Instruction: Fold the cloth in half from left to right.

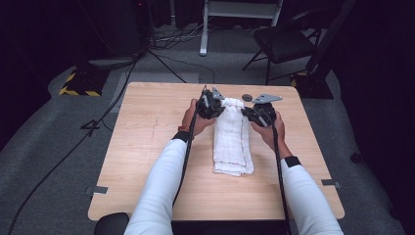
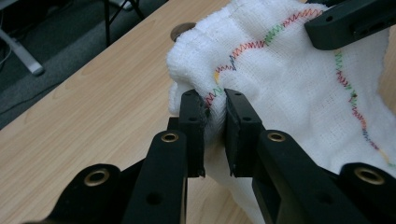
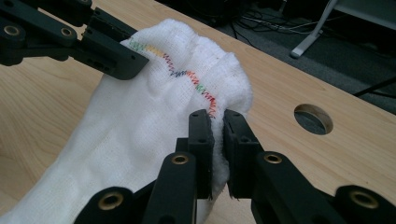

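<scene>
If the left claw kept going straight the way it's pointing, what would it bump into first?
The white cloth itself: the left claw is already shut on its stitched edge. Beyond the cloth, the right claw sits across the fold, though it may lie off that line; depth is unclear.

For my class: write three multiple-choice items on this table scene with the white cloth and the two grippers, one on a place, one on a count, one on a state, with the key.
1. Where on the cloth do the left gripper and the right gripper hold it?
A. at its far end
B. at its near end
C. at its middle

2. How many round holes show in the table top?
A. none
B. one
C. three

3. What state are the left gripper's jaws in?
A. wide open above the cloth
B. shut on bare wood
C. shut on the cloth's stitched edge

Key: 1 A, the high view shows both grippers at the cloth's far end. 2 B, one hole lies just beyond the cloth. 3 C, the left gripper view shows the pads pinching the coloured stitching.
</scene>
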Demonstrator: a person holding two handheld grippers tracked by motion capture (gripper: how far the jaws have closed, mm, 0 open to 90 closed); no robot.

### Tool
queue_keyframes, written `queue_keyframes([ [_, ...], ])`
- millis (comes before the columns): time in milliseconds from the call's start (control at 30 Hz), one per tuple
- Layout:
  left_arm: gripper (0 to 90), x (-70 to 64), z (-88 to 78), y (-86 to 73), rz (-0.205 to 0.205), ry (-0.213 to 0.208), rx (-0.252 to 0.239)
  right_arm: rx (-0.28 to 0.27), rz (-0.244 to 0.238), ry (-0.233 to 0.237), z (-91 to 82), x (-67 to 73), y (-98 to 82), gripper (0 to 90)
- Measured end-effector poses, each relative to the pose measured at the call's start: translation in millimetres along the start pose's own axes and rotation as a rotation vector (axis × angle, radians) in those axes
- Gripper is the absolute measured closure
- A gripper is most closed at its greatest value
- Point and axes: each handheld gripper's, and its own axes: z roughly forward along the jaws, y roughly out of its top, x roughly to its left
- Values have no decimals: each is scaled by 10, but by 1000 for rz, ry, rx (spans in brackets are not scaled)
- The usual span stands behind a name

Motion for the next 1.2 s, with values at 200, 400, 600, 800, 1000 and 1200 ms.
queue_keyframes([
  [200, 784, -113, -97, -64, 44, -19, -43, -20, -45, 16, -154, 30, -78, 830],
  [400, 786, -187, -136, -185, 51, -59, -71, -21, -65, 54, -235, 84, -208, 831],
  [600, 783, -288, -234, -301, 88, -96, -85, -21, -79, 98, -324, 143, -326, 831],
  [800, 769, -401, -336, -444, 126, -130, -73, -17, -104, 147, -410, 226, -442, 830],
  [1000, 763, -461, -419, -578, 143, -157, -69, -13, -135, 185, -475, 335, -514, 830],
  [1200, 756, -557, -492, -713, 170, -183, -49, 2, -148, 217, -529, 400, -606, 829],
])
